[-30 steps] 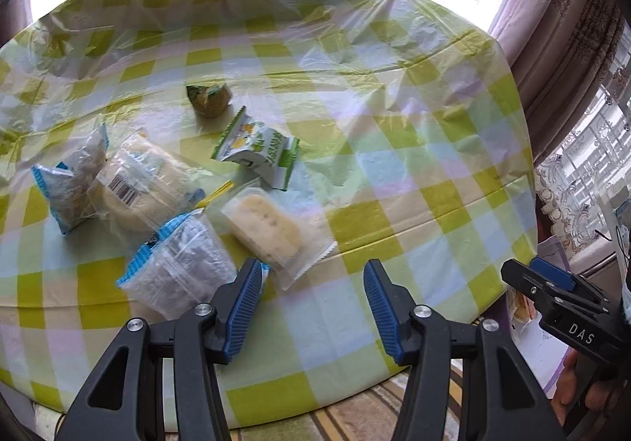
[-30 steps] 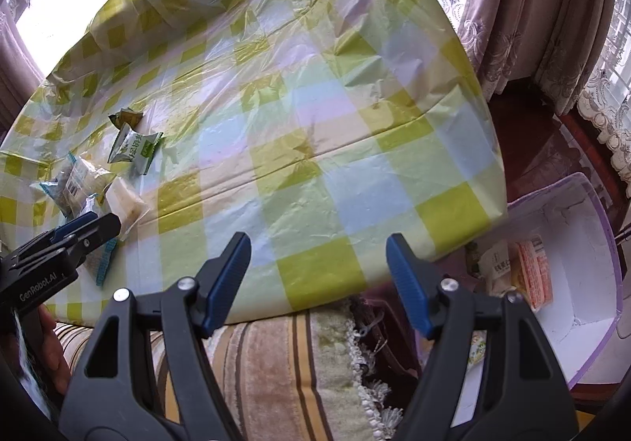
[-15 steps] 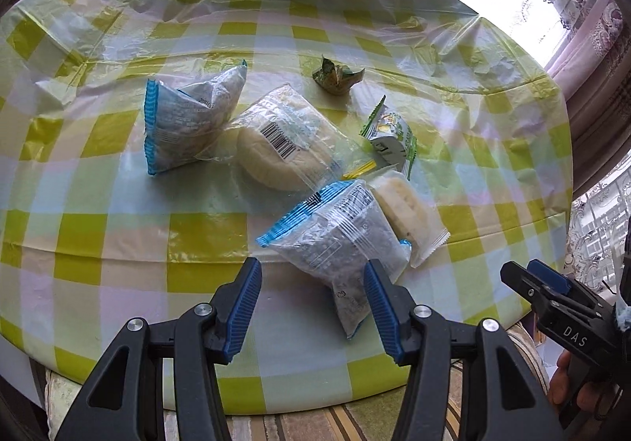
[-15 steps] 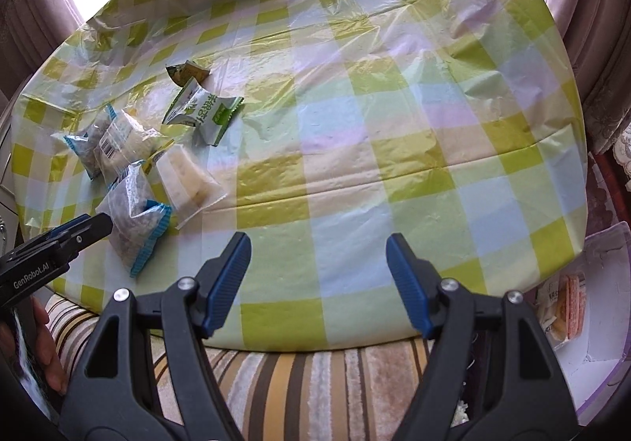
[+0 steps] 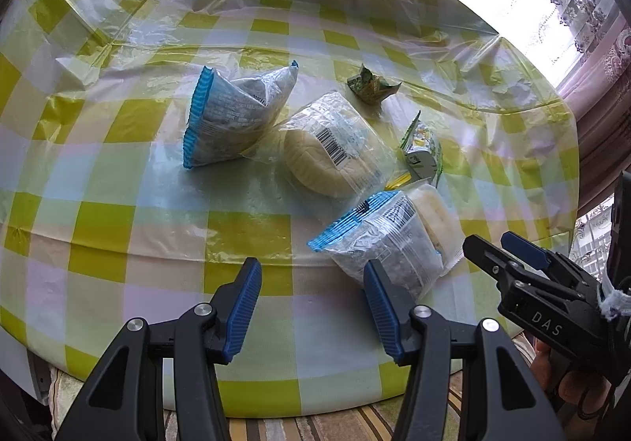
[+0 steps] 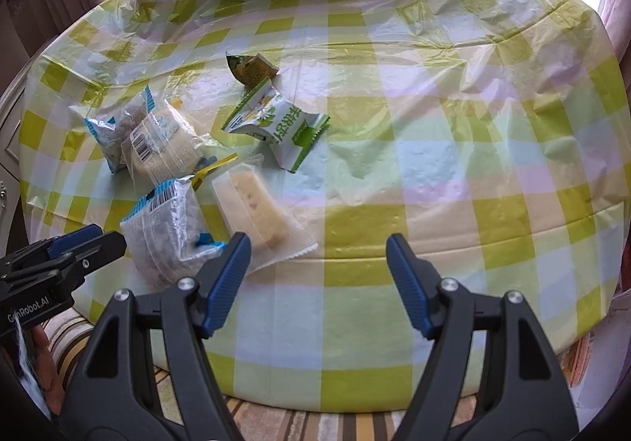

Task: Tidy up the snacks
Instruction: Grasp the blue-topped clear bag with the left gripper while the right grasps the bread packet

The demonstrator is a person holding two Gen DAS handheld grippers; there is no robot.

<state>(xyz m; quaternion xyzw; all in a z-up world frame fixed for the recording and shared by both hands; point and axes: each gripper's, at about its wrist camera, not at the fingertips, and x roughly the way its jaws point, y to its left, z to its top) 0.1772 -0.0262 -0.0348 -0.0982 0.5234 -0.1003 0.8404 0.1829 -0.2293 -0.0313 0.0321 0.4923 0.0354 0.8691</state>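
Several wrapped snacks lie in a loose cluster on the checked tablecloth (image 5: 118,212). A blue-edged clear packet (image 5: 232,114) sits at the far left, a round pale bun in clear wrap (image 5: 327,153) beside it, and a second blue-edged packet (image 5: 386,244) nearest me. Behind that lie a yellow cake bar (image 6: 256,208), a green and white sachet (image 6: 280,121) and a small crumpled green wrapper (image 6: 252,68). My left gripper (image 5: 311,307) is open over the cloth, its right finger in front of the near blue packet. My right gripper (image 6: 317,279) is open, empty, just right of the cake bar.
The tablecloth is a wrinkled plastic sheet over a round table (image 6: 512,149). Its right half carries nothing. Striped fabric (image 6: 295,421) shows below the near edge. Curtains (image 5: 603,94) and a bright window stand behind the table.
Both grippers have swung left across the table and rolled. The snack cluster now sits in the middle of the left view and left of the right gripper. Openings are unchanged.
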